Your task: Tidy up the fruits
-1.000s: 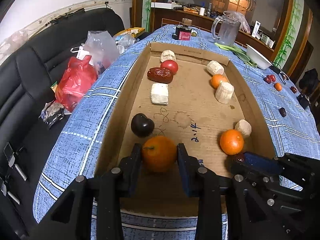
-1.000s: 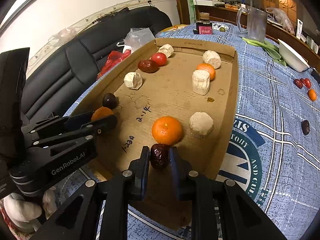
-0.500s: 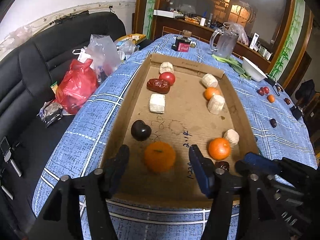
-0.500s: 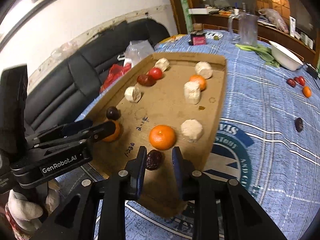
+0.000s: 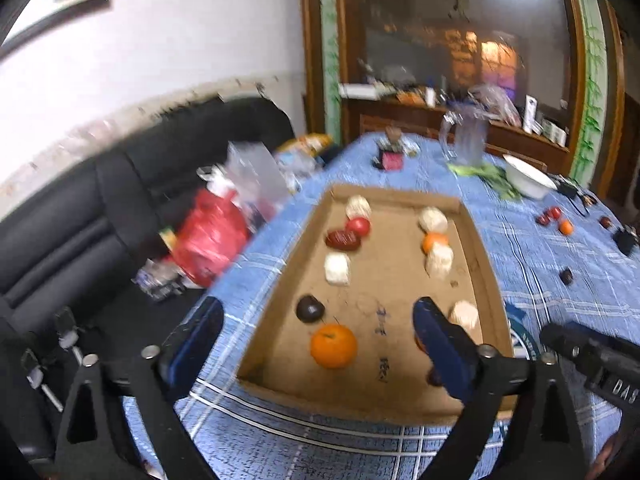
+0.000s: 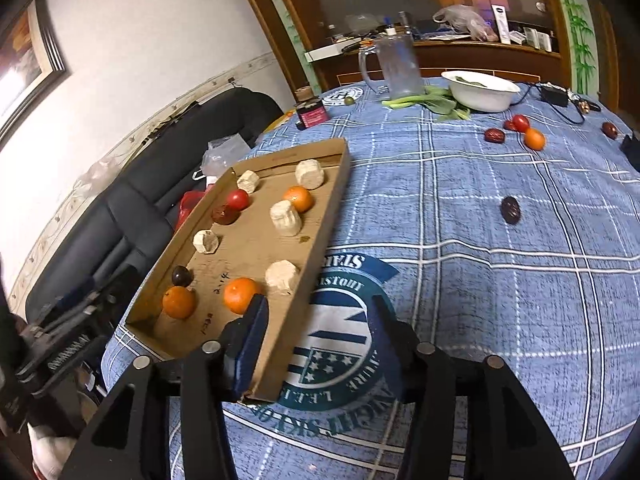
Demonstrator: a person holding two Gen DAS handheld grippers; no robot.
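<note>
A: Where, relative to the tray (image 6: 336,208)?
B: Inside it already: two oranges (image 6: 179,302) by the near wall, a dark plum (image 6: 182,276) just beyond, a tomato (image 6: 238,199) and a red date (image 6: 224,215) toward the far left corner, a third small orange toward the far right, pale chunks scattered between. Outside it, on the desk (image 6: 500,300) to the right: one dark date (image 6: 511,210) alone and nearest, then a cluster of date, tomato and small orange well beyond the tray's far end.

A: Fingers?
B: Left gripper (image 5: 316,344) spread wide, empty, raised above the tray's near end. Right gripper (image 6: 316,344) spread too, nothing between, left finger over the tray's near right corner, right finger over the desk.

A: Next target?
B: Probably the lone dark date right of the tray, though only a guess.

A: Handling?
B: Light, small, wrinkled skin, likely firm enough; easy to roll on the cloth. Best taken across the short middle, fingers low, gentle squeeze. Tomato softer and smooth: apt to slip or burst, so lightest pinch at the widest part. Orange round and springy: hold at the equator.
</note>
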